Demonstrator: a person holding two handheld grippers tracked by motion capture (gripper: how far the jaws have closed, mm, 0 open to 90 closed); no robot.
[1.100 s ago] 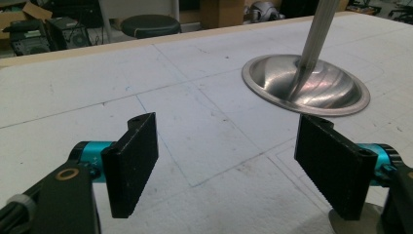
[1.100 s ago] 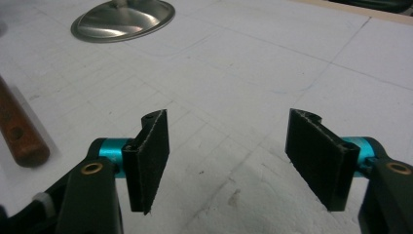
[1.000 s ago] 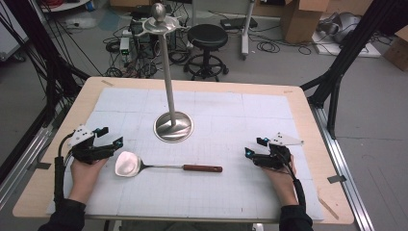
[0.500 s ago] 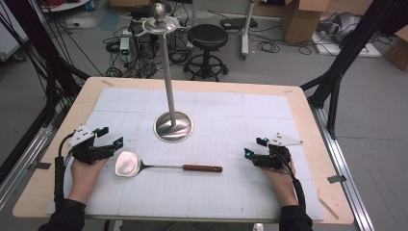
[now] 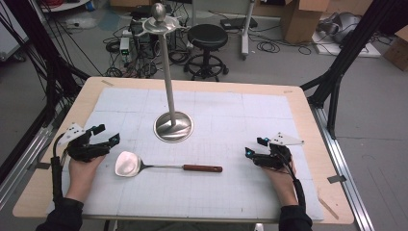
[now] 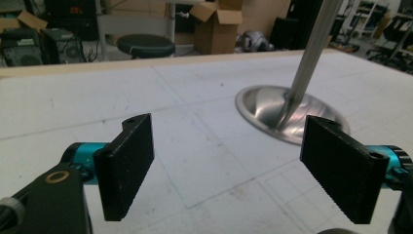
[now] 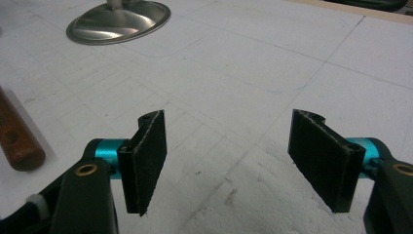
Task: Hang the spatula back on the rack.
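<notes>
A metal spatula (image 5: 129, 164) with a brown wooden handle (image 5: 202, 168) lies flat on the white mat between the hands. Behind it stands a tall steel stand: a round base (image 5: 173, 127) and a thin pole (image 5: 169, 82) with a knob on top. My left gripper (image 5: 107, 135) rests at the table's left, just left of the spatula's blade, jaws wide apart and empty (image 6: 226, 168). My right gripper (image 5: 253, 148) rests at the right, apart from the handle's end, open with nothing between the pads (image 7: 229, 163). The handle's tip (image 7: 17, 141) shows at the left of the right gripper view.
The white gridded mat (image 5: 269, 187) covers most of the wooden table (image 5: 315, 125). The stand's base (image 6: 287, 109) lies ahead of the left gripper. Beyond the far edge are a black stool (image 5: 207, 36), cables and cardboard boxes (image 5: 303, 19) on the floor.
</notes>
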